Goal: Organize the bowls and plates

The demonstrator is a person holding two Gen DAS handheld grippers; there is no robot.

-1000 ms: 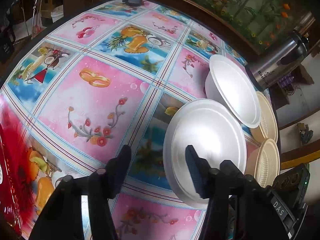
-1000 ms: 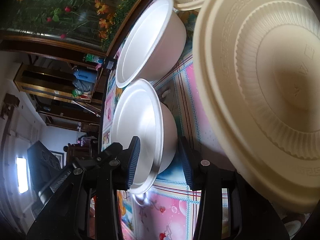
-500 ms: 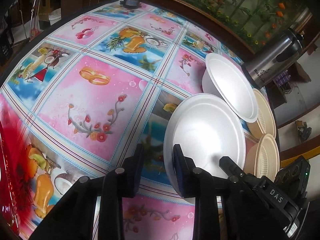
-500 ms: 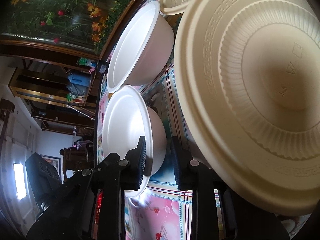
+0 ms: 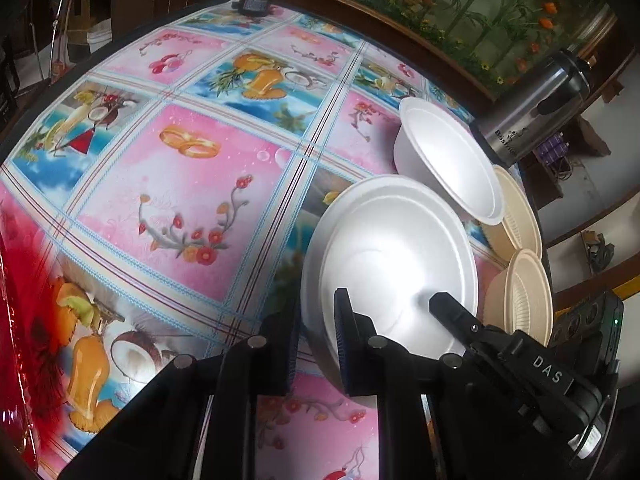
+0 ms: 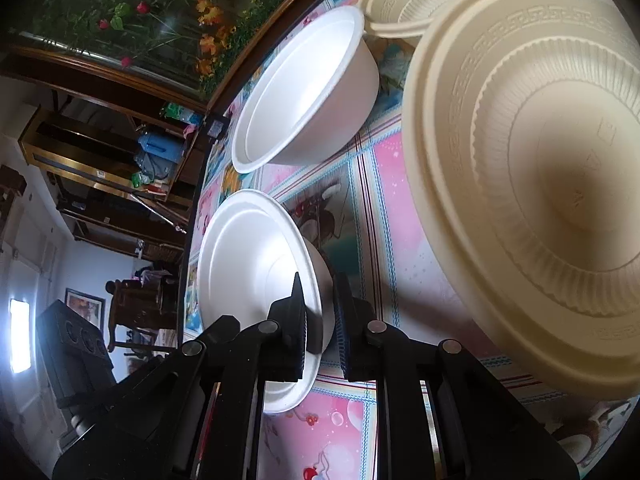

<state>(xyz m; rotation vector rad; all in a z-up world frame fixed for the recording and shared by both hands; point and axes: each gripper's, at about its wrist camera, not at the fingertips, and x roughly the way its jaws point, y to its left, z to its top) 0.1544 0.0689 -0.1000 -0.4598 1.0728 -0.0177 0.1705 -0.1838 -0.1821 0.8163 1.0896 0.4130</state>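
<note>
Left wrist view: high over table, tilted steeply down along left gripper point(image 5: 316, 340) fingers at bottom centre; patterned tablecloth point(image 5: 176, 184) fills left and centre of frame, near white bowl point(image 5: 392, 256) close at lower right.

Right wrist view: low, close to table surface, rolled sideways; room and flower mural at left, cream ribbed bowl point(image 6: 552, 184) looming at right, very near lens; right gripper point(image 6: 320, 320) at bottom centre.

Shared: near white bowl point(image 6: 256, 280), far white bowl point(image 5: 448, 160) point(image 6: 304, 92), cream bowls, tablecloth point(image 6: 360, 208). Right gripper visible at lower right of left view point(image 5: 440, 304).
</note>
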